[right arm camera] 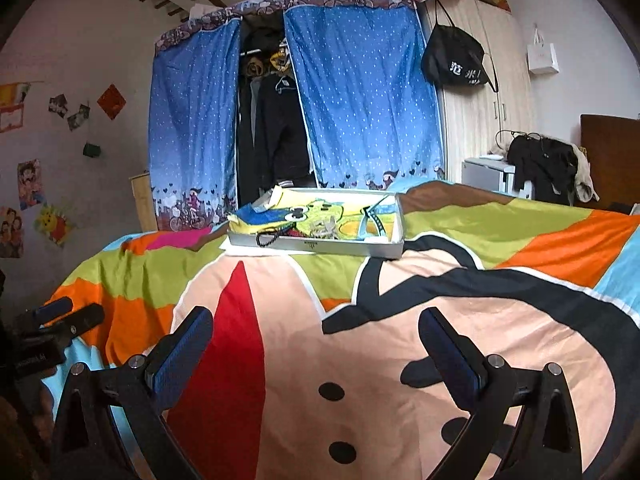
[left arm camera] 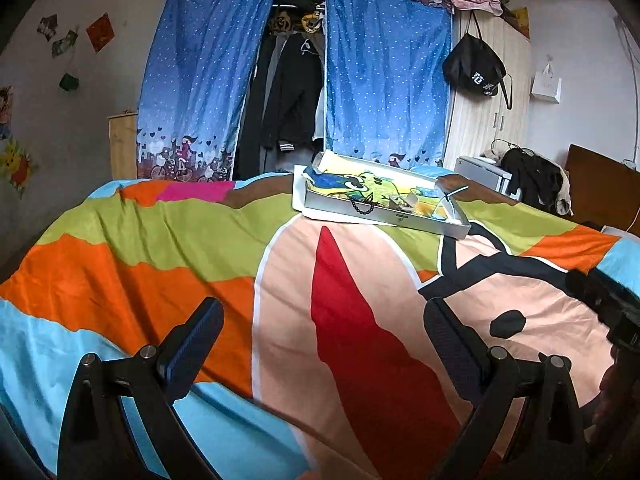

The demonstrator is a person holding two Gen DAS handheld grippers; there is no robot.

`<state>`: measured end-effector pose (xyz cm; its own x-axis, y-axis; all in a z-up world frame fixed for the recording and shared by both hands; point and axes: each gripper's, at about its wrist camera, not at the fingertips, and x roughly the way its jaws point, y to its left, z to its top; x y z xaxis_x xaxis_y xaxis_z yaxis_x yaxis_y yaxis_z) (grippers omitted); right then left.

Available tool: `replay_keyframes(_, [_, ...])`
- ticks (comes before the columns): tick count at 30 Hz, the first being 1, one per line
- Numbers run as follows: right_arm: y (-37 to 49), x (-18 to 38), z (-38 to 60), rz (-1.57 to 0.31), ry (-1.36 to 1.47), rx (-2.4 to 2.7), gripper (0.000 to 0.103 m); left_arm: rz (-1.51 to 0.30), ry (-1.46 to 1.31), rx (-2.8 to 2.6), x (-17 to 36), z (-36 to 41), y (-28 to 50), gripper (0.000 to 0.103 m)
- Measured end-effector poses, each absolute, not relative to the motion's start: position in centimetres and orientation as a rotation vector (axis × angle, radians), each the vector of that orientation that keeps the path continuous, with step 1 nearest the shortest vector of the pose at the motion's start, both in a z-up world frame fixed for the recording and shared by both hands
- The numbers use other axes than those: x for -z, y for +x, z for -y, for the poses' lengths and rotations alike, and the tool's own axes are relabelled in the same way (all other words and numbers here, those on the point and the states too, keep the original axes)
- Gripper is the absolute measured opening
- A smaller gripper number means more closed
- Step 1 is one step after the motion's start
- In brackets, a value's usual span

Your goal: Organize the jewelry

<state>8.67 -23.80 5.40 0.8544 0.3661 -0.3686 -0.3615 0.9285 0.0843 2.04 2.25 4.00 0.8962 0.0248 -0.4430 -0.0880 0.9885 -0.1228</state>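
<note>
A shallow grey box (left arm camera: 384, 216) (right arm camera: 320, 245) lies on the far side of a colourful bedspread (left arm camera: 200, 248) (right arm camera: 480, 300). A cartoon picture lines its bottom. Inside lie a black bead bracelet (left arm camera: 362, 208) (right arm camera: 267, 238), some pale small jewelry (left arm camera: 402, 202) (right arm camera: 326, 228) and a blue strap-like piece (right arm camera: 372, 220). My left gripper (left arm camera: 324, 316) hovers open over the near bedspread, well short of the box, with nothing between its fingers. My right gripper (right arm camera: 316, 328) is also open and empty, equally far from the box. Each gripper shows at the other view's edge.
Behind the bed hangs a blue curtained wardrobe (left arm camera: 360, 72) (right arm camera: 352, 92) with dark clothes inside. A wooden cabinet with a black bag (left arm camera: 476, 68) (right arm camera: 456, 60) stands at the right, beside a small white unit draped with a dark jacket (left arm camera: 532, 176) (right arm camera: 540, 164).
</note>
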Motion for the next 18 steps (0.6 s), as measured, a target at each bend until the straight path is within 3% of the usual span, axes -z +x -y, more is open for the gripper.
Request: replay_keyframes(18, [8.74,-4.76,24.17,-0.417,0.015,-0.38,0.103,-0.469,-0.138,-0.052,-3.78,-2.58,1.83,0.098])
